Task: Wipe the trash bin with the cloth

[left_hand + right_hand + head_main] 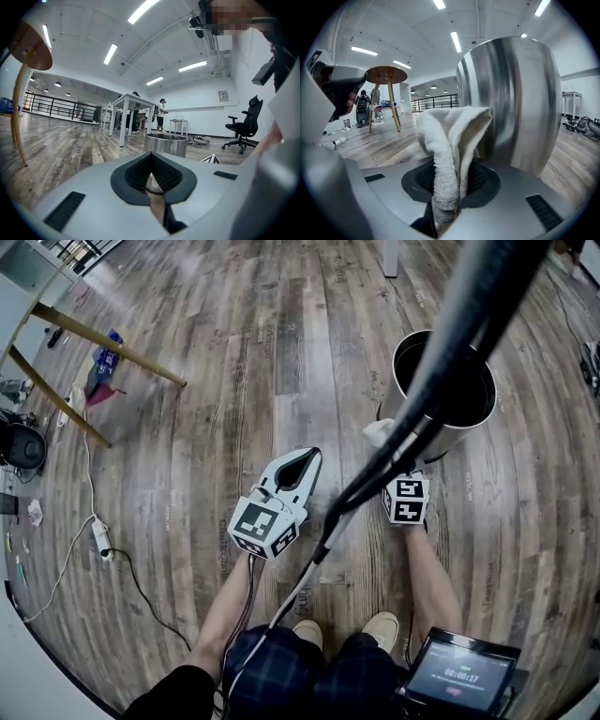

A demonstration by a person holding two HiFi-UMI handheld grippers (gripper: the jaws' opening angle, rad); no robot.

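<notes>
A round steel trash bin (444,390) stands open on the wood floor, its brushed wall (511,98) filling the right gripper view. My right gripper (389,448) is shut on a white terry cloth (450,140), whose bunched end (379,432) sits against the bin's lower left side. My left gripper (302,465) hovers left of the bin, jaws closed with nothing between them; the bin (165,143) shows ahead of it, some way off.
A dark pole (441,362) from the head rig crosses the head view. A wooden-legged round table (386,77) stands at the left with a blue bag (101,367) beneath. Power strip and cables (98,538) lie left. White tables, people and an office chair (243,126) stand far off.
</notes>
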